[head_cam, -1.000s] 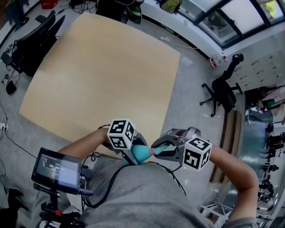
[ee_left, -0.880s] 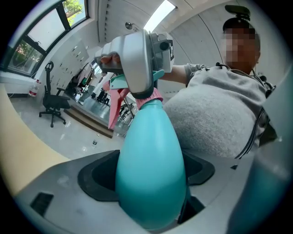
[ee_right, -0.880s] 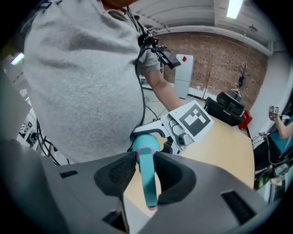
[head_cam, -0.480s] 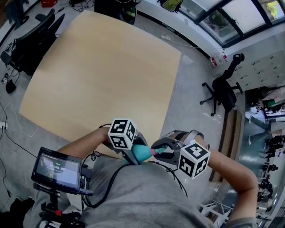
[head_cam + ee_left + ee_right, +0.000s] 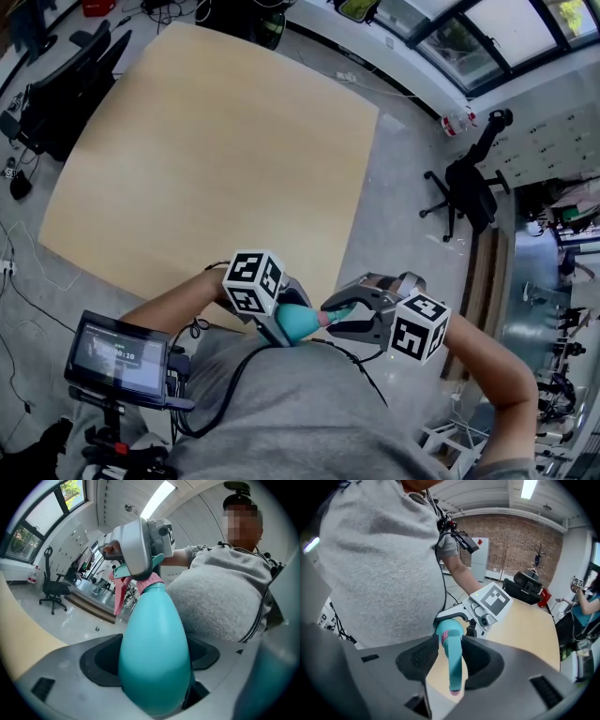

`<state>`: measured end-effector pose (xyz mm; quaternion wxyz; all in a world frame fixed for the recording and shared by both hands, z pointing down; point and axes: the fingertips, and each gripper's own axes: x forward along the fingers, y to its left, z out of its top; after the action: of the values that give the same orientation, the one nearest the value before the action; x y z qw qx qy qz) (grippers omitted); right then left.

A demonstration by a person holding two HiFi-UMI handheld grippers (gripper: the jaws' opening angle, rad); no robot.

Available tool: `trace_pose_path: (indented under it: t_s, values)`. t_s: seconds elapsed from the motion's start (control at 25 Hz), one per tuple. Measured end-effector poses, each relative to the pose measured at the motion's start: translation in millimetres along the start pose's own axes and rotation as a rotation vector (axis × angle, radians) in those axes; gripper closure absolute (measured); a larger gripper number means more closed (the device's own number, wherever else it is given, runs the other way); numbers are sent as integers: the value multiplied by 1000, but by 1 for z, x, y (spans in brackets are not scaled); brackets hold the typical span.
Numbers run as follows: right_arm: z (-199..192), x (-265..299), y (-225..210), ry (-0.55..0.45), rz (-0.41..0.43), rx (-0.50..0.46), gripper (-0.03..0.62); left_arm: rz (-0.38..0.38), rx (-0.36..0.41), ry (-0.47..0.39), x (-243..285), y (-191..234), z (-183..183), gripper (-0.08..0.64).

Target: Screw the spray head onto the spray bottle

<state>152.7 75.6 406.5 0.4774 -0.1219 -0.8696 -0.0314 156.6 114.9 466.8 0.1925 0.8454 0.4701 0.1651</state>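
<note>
A teal spray bottle [image 5: 298, 323] is held off the table, close to the person's grey shirt. My left gripper [image 5: 284, 330] is shut on its body; in the left gripper view the bottle [image 5: 154, 663] fills the gap between the jaws. The spray head [image 5: 149, 579], with a pink collar and a teal top, sits on the bottle's neck. My right gripper [image 5: 336, 315] has the spray head [image 5: 454, 663] between its pads, which still touch it while the jaws are opening slightly. The right gripper [image 5: 136, 545] reaches in from the far side of the bottle.
The wooden table [image 5: 206, 159] lies ahead of the person, bare. A small monitor [image 5: 117, 354] hangs at the person's left side. Black office chairs stand at the left [image 5: 66, 84] and on the grey floor to the right [image 5: 464, 192].
The right gripper's marker cube dipped and turned, then came back up, a small roll around the spray head. The left gripper and bottle have stayed in place.
</note>
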Motion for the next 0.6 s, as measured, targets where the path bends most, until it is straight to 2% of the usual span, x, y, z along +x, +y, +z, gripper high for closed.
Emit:
trace_pose_path:
  t_s: [0.44,0.6]
  values:
    - [-10,-4,-3,-103,-6,72,456,11,15,7,-1,0,-5,170]
    - [-8,-3,-5,-116,-3,69,479,11,9,11,-1,0,-5,170]
